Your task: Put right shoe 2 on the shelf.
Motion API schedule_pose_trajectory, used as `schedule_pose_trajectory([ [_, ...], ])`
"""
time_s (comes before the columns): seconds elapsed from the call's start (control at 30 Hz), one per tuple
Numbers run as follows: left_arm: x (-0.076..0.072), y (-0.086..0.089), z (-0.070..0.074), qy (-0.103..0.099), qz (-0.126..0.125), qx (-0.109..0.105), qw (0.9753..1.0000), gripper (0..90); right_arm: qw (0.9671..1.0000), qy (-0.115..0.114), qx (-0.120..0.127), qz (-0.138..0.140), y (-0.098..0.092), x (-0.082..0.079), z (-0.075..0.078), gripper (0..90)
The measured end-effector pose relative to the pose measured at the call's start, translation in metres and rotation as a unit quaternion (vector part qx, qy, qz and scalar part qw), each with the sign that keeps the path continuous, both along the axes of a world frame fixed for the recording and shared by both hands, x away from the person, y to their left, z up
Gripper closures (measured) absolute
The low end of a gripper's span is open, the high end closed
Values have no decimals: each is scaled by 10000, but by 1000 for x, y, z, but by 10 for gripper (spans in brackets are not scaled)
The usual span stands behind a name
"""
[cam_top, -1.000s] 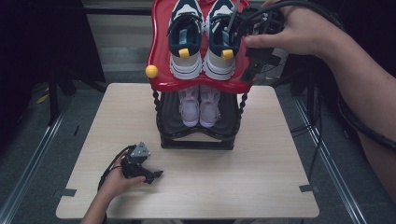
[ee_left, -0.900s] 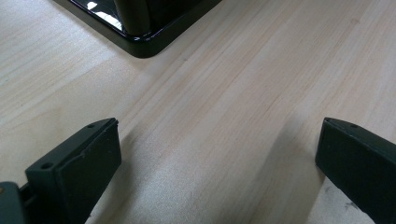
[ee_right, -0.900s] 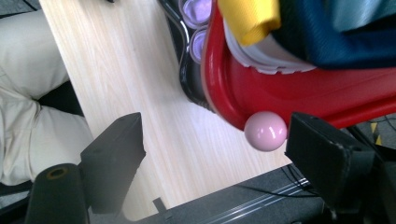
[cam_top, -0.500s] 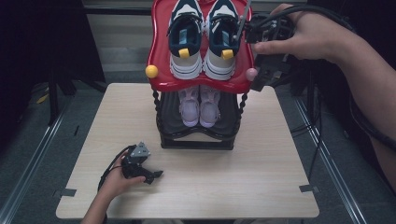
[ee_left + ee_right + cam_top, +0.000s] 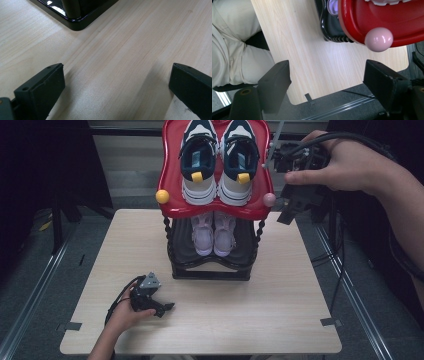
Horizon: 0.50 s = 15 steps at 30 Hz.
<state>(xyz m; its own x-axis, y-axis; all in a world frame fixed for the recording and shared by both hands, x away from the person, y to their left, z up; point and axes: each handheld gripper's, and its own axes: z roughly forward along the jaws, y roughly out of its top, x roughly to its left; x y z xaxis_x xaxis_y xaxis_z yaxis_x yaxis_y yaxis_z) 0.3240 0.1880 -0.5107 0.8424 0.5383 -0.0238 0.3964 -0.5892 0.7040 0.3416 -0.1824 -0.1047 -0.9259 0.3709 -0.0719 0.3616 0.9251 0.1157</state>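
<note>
Right gripper (image 5: 292, 207) raised beside red shelf (image 5: 172, 180), fingers (image 5: 274, 85) spread.

The shoe rack (image 5: 212, 265) is the big blocker, sitting at the far middle of the table (image 5: 280, 315). Bare wood in front of it and on both sides. Its red top tray (image 5: 172, 180) overhangs the lower shelf, and the pink knob (image 5: 269, 199) and yellow knob (image 5: 162, 196) stick out at the corners.
</note>
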Motion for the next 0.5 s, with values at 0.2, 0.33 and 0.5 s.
schedule_pose_trajectory([
  [0.2,0,0,0,7,-1,1,10000,0,10000,50,-25,-17,-7,-7,-6,216],
  [0.33,0,0,0,8,-2,2,10000,0,10000,79,-5,-54,-12,-10,-10,216],
  [0.5,0,0,0,8,-4,4,10000,0,9999,118,17,-49,-17,-13,-17,216],
])
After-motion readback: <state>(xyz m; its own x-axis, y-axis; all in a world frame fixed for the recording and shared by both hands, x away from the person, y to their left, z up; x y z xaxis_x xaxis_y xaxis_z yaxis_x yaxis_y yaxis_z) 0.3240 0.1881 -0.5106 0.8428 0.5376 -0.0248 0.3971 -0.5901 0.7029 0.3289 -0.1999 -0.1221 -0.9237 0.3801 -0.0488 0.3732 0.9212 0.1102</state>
